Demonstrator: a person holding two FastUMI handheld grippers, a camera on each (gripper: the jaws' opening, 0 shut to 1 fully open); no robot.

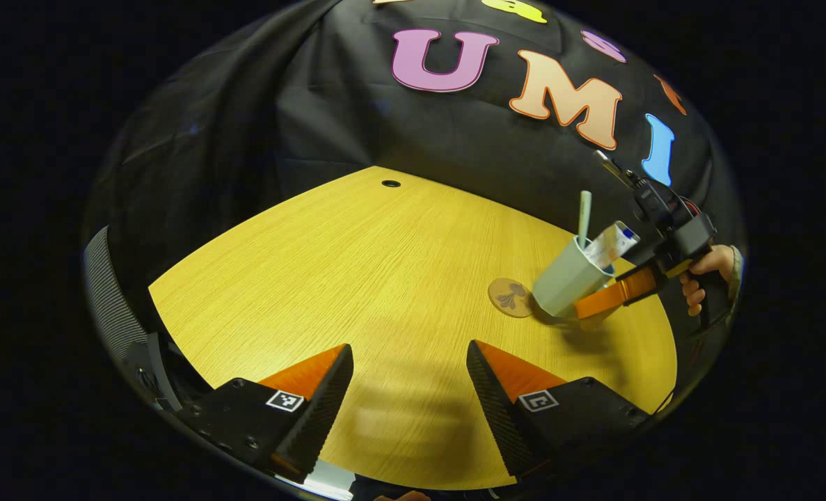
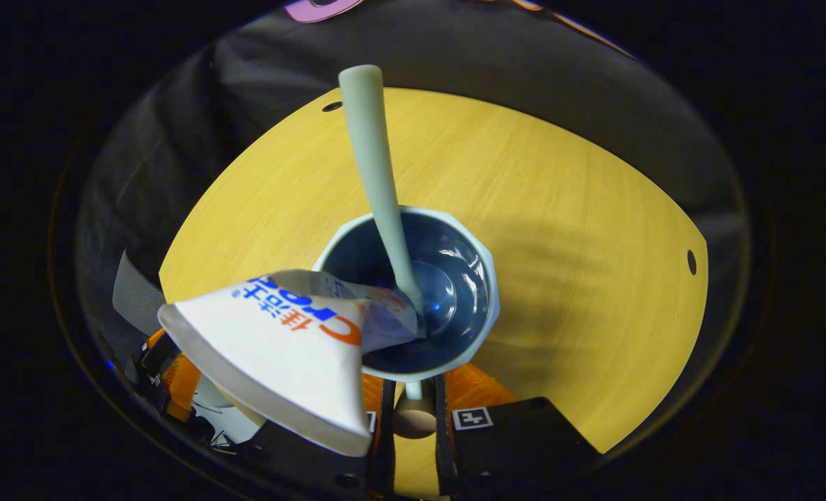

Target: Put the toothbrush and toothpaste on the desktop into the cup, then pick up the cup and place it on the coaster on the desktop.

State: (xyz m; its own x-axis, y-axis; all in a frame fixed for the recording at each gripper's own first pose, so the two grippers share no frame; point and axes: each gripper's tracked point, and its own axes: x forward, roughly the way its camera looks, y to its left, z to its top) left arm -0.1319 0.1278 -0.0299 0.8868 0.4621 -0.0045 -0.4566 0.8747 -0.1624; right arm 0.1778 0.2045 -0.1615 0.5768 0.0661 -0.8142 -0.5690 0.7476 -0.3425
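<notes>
In the left gripper view a pale cup (image 1: 569,282) leans over just right of the round brown coaster (image 1: 510,297), its base close to the coaster's edge. A toothbrush (image 1: 584,217) and a white toothpaste tube (image 1: 614,243) stick out of it. The right gripper (image 1: 580,306), held by a hand (image 1: 705,271), is shut on the cup's wall. In the right gripper view I look down into the cup (image 2: 486,278), with the toothbrush handle (image 2: 374,160) and toothpaste (image 2: 280,348) inside, and my right gripper (image 2: 413,396) pinches its near rim. My left gripper (image 1: 409,362) is open over bare table.
The yellow wooden table (image 1: 357,264) has a cable hole (image 1: 390,184) near its far edge. The right gripper view shows two such holes (image 2: 331,106) (image 2: 692,262). Black cloth walls close in behind the table. Part of the other gripper (image 2: 169,376) shows behind the tube.
</notes>
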